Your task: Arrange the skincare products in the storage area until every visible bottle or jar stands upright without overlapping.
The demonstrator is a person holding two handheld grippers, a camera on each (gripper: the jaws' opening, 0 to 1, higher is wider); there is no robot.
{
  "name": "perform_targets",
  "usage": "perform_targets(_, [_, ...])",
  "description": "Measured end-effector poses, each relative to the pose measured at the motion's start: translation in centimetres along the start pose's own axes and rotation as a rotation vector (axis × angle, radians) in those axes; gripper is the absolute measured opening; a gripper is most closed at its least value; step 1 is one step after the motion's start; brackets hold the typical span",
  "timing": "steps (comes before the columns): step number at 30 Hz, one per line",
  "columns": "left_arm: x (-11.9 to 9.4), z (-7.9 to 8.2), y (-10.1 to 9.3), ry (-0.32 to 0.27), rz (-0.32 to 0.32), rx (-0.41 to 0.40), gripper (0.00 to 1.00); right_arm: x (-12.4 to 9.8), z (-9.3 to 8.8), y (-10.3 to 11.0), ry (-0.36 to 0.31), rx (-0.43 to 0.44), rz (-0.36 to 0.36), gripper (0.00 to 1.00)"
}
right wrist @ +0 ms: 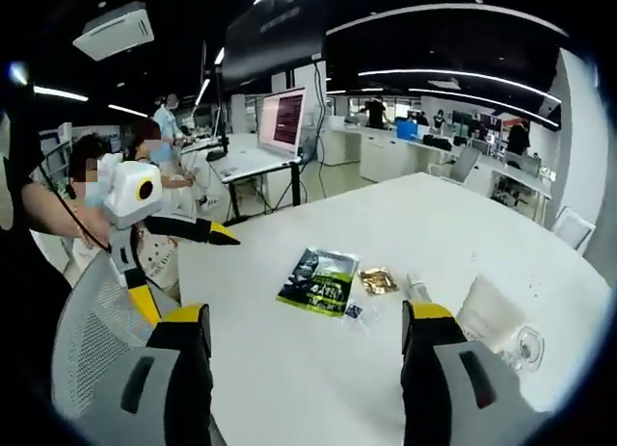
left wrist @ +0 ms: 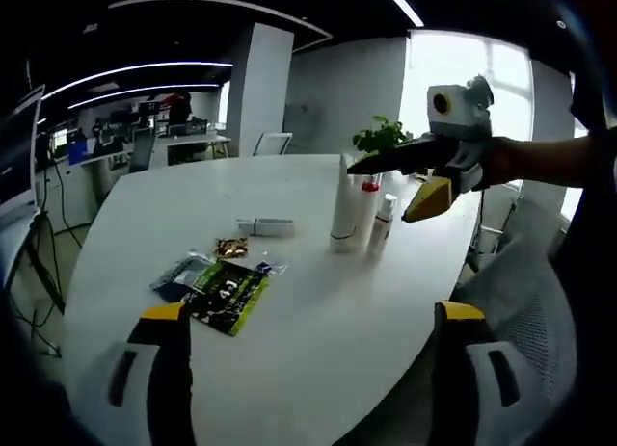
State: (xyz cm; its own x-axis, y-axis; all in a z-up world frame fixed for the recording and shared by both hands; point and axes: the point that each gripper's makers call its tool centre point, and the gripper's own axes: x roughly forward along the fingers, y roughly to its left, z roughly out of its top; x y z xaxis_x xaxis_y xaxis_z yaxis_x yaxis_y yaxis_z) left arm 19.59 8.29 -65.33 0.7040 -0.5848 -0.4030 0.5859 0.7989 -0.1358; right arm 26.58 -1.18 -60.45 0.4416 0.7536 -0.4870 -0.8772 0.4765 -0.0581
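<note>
Three white bottles stand close together on the white table [left wrist: 318, 350]: a tall tube [left wrist: 344, 210], a red-capped bottle [left wrist: 368, 207] and a small bottle [left wrist: 385, 222]. A white tube [left wrist: 265, 226] lies flat to their left. My right gripper [left wrist: 378, 192] reaches in from the right by the bottle tops, jaws apart. My left gripper [left wrist: 313, 321] is open over the near table, nothing between its jaws. In the right gripper view, my right gripper [right wrist: 308, 321] is open and empty. The lying tube [right wrist: 416, 290] is just past it, and a whitish tube with a clear end [right wrist: 496, 321] is at the right. My left gripper [right wrist: 188, 273] hangs open at the left.
Green-black sachets [left wrist: 217, 287], a gold packet [left wrist: 231, 247] and a small clear packet [left wrist: 271, 268] lie left of the bottles; the sachets [right wrist: 320, 280] and gold packet [right wrist: 378, 280] also lie ahead of my right gripper. A mesh chair [right wrist: 101, 330] stands at the table edge. A plant [left wrist: 381, 136] is behind the bottles.
</note>
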Motion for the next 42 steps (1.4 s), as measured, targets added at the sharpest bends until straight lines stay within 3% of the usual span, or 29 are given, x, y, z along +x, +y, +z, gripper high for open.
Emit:
perform_targets(3, [0.0, 0.1, 0.0, -0.005, 0.001, 0.001, 0.98, 1.2, 0.8, -1.1, 0.047, -0.022, -0.031, 0.76])
perform_targets(7, [-0.1, 0.1, 0.0, -0.008, -0.002, -0.002, 0.98, 3.1, 2.1, -3.0, 0.059, -0.014, -0.076, 0.71])
perform_targets(13, [-0.2, 0.1, 0.1, -0.011, -0.006, -0.017, 0.98, 5.9, 2.5, -5.0, 0.144, -0.018, -0.102, 0.69])
perform_targets(16, [-0.1, 0.1, 0.1, -0.010, -0.010, -0.022, 0.98, 6.9, 1.8, -6.0, 0.236, 0.006, -0.116, 0.69])
perform_targets(18, [-0.1, -0.1, -0.1, -0.001, -0.026, -0.040, 0.99, 7.7, 1.9, -6.5, 0.242, 0.020, -0.118, 0.67])
perform_targets(24, [0.0, -0.3, -0.4, 0.011, -0.035, -0.028, 0.99, 9.4, 0.9, -8.0, 0.345, 0.044, -0.128, 0.64])
perform_targets(28, [0.0, -0.4, -0.3, 0.015, -0.038, -0.034, 0.98, 11.3, 0.0, -10.0, 0.422, 0.014, -0.145, 0.61])
perform_targets(37, [0.0, -0.2, -0.3, 0.008, -0.034, -0.056, 0.98, 15.0, -3.7, -13.6, 0.562, 0.094, -0.183, 0.55])
perform_targets(42, [0.0, -0.3, -0.4, 0.013, -0.040, -0.069, 0.97, 14.9, -5.9, -14.3, 0.628, 0.136, -0.202, 0.48])
